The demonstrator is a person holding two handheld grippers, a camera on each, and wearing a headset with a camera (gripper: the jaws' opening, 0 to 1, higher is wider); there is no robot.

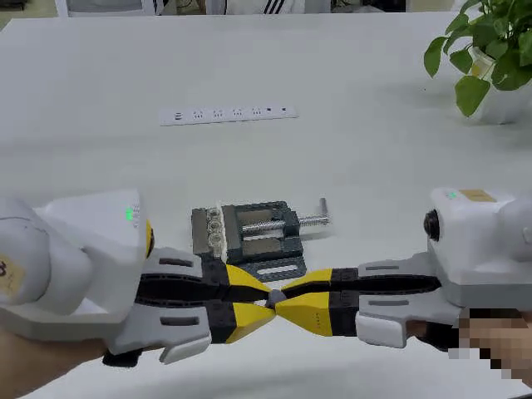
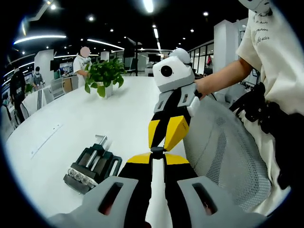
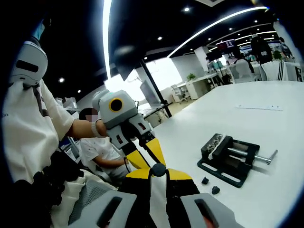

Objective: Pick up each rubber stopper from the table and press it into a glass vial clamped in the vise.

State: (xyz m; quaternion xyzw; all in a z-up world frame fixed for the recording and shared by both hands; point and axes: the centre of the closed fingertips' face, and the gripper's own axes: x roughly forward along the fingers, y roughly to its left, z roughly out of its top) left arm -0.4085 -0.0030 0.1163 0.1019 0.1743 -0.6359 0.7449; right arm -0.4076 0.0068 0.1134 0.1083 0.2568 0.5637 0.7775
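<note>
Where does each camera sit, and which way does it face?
Head view: on the head, looking down at left gripper and right gripper tip to tip; an arm shows.
Left gripper view: along its jaws toward the right gripper and the person's torso.
Right gripper view: toward the left gripper, same torso.
All three share the vise.

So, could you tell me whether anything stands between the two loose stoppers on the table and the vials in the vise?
Nothing visible does. In the right gripper view both stoppers lie on bare table beside the vise, with nothing between them and the clamped vials.
</note>
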